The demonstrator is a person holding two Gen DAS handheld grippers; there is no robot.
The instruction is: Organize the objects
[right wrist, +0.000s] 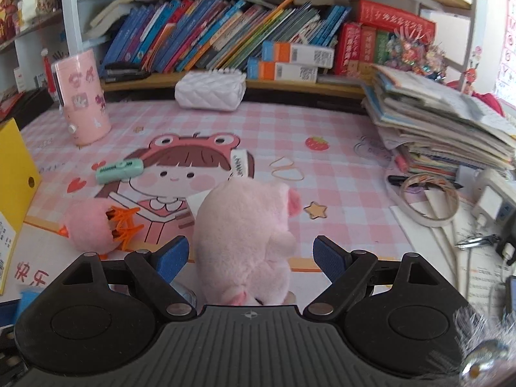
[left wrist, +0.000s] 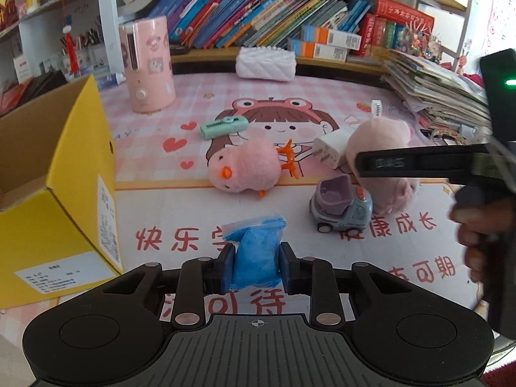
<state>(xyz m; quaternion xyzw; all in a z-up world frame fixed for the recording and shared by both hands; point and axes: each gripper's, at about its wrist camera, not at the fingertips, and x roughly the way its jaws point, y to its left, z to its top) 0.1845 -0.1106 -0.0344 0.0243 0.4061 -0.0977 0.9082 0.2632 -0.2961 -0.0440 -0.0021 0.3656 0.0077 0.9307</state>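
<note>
The counter (left wrist: 200,206), covered by a pink checked mat with a cartoon girl, carries a scatter of small toys, and the open yellow cardboard box (left wrist: 54,200) standing at its left edge is probably where they are meant to go. Nearest that box, which suits its reach, the left hand-held gripper (left wrist: 257,266) is closed on a small blue powder-filled plastic bag (left wrist: 256,251), its pads pressing the bag's lower sides while the crimped top sticks up between them.

The right hand-held gripper (right wrist: 251,254) is wide open, straddling a pale pink plush pig (right wrist: 245,242) that lies on the counter between the blue pads without visible contact on either side; it looks lined up for a squeeze across the soft body. A pink plush chick with orange feet (left wrist: 242,169) lies on its side near the middle, a grey and lilac toy dump truck (left wrist: 342,206) sits just beside the pig, and a mint green correction tape (left wrist: 224,126) rests farther back, all apparently waiting their turn.
</note>
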